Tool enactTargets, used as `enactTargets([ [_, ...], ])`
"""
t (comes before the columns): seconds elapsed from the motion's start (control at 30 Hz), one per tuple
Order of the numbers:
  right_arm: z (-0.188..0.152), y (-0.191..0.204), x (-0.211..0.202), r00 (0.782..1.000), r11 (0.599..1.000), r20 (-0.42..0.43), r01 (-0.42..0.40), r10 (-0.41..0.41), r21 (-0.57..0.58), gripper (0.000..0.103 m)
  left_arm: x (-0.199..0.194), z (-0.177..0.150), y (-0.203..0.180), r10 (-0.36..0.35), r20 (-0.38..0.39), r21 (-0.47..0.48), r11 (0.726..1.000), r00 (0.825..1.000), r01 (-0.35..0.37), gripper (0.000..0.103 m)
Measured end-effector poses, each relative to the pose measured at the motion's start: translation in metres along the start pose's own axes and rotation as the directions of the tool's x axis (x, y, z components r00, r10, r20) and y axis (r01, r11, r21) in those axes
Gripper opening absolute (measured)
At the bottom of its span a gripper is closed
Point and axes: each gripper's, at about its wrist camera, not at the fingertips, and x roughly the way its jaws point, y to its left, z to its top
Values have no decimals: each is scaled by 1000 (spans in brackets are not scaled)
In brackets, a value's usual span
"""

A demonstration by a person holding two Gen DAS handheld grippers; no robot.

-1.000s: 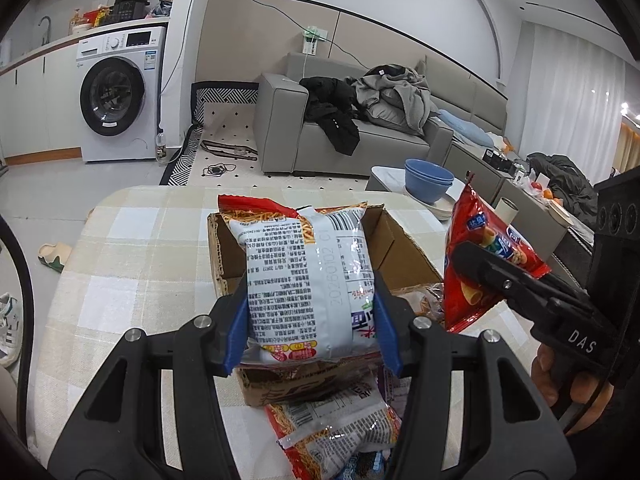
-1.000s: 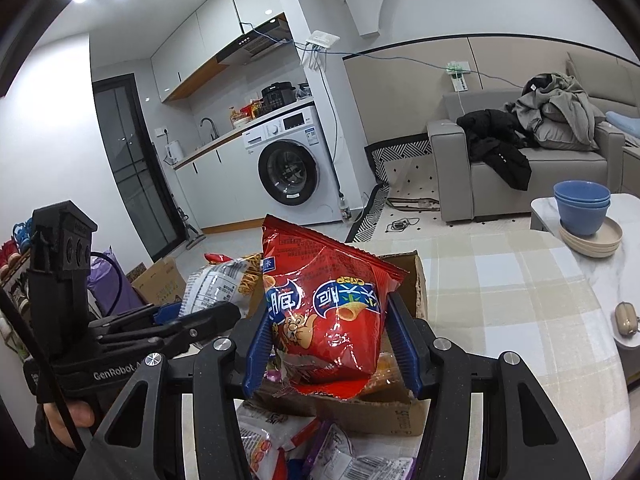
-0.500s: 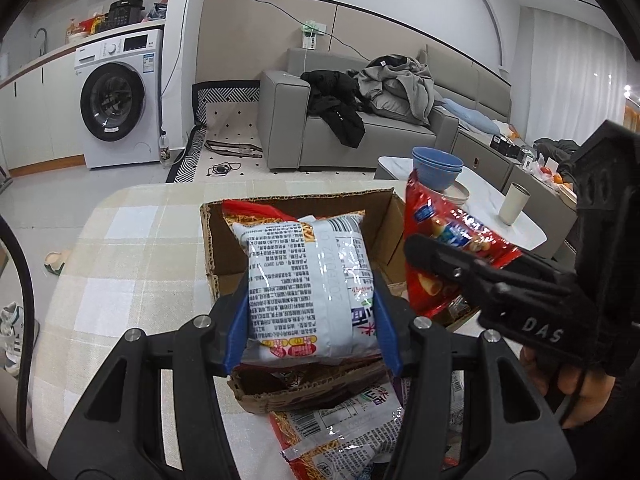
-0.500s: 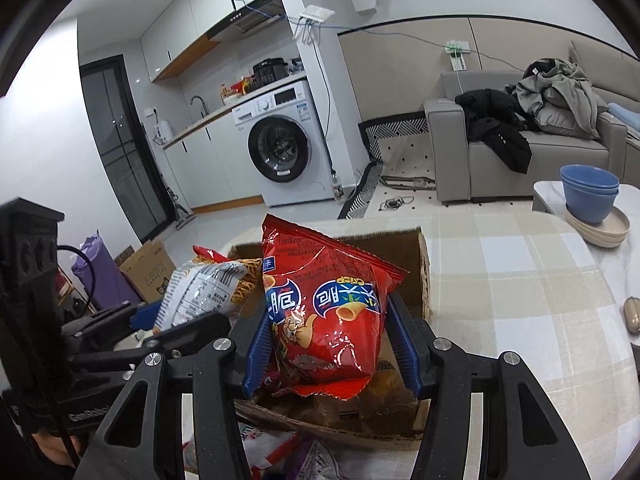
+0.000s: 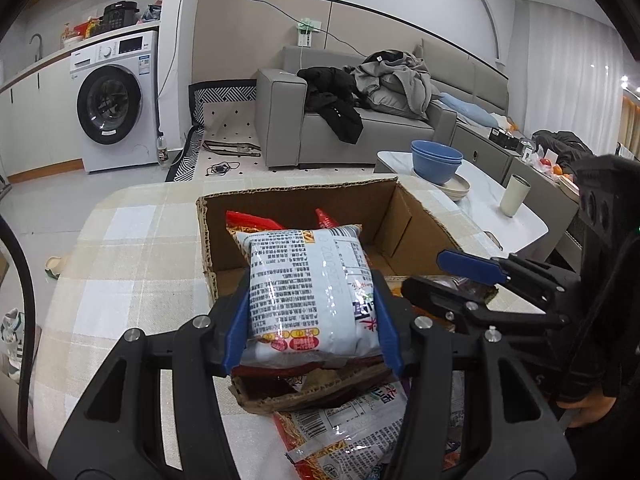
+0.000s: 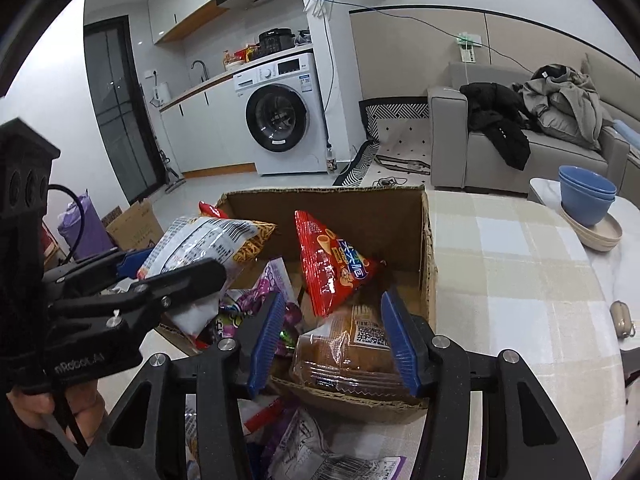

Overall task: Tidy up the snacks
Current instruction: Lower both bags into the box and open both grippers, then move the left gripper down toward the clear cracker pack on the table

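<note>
An open cardboard box [image 5: 304,196] [image 6: 400,208] stands on the checked tablecloth. My left gripper [image 5: 312,328] is shut on a white-backed snack bag [image 5: 308,292], held over the box's near left part; the bag also shows in the right wrist view [image 6: 204,240]. My right gripper [image 6: 332,336] is open and empty over the box's near edge. The red chip bag [image 6: 332,264] lies loose in the box, leaning on a brown cake pack [image 6: 344,352] and a purple pack [image 6: 276,280].
More snack bags [image 5: 352,432] [image 6: 304,448] lie on the table in front of the box. A side table with blue bowls [image 5: 436,160] and a cup [image 5: 514,200] stands to the right. A small case [image 6: 622,316] lies on the tablecloth.
My right gripper has opened and let the red chip bag drop into the box. My left gripper has lowered toward the box with the white bag still held.
</note>
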Motion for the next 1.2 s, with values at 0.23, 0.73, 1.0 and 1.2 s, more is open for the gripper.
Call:
enactTargets([
  [0.23,-10,8,-3,1000,1000,-18,4,-5,-29,53,7,-4,5,19,-28,-7,1000,999,-19,53],
  [0.73,-26,-20,-77,996,998,72,52,-56,45,102,-52,-21,7,-32,-19,-22,999,999,32,102],
  [1.0,-57,-28,-101,997,993,62,43,-51,114,102,-100,-44,-1,5,-9,25,1000,1000,-4,102],
  [1.2,-75,-27,-115,998,990,45,26,-32,137,102,-130,-65,-5,4,-4,34,999,1000,-3,102],
])
